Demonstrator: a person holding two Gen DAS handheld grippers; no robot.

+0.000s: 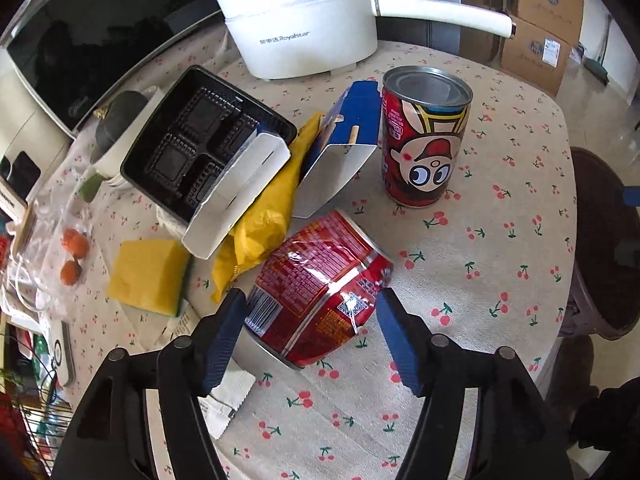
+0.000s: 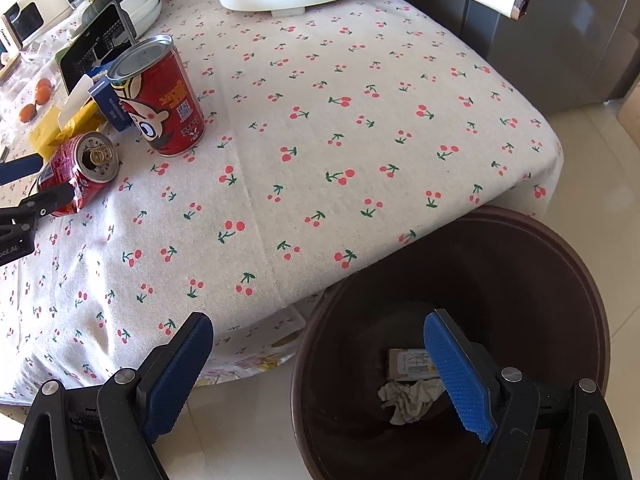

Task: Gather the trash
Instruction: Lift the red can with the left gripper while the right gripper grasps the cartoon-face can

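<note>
A crushed red drink can (image 1: 320, 280) lies on its side on the cherry-print tablecloth (image 1: 500, 200). My left gripper (image 1: 310, 300) straddles it, and its blue pads (image 1: 228, 332) stand close to the can's sides without visibly pressing. The right wrist view shows the same can (image 2: 86, 168) at far left. An upright red cartoon can (image 1: 426, 140) stands behind it. My right gripper (image 2: 318, 322) hangs open and holds nothing over the dark brown trash bin (image 2: 560, 280) beside the table. The bin holds a crumpled tissue (image 2: 408, 400) and a small carton (image 2: 404, 362).
Behind the crushed can lie a torn blue box (image 1: 348, 136), a yellow wrapper (image 1: 264, 216), a black plastic tray (image 1: 200, 140) and a yellow sponge (image 1: 148, 276). A white electric pot (image 1: 304, 28) stands at the back. A white sachet (image 1: 228, 404) lies near my left fingers.
</note>
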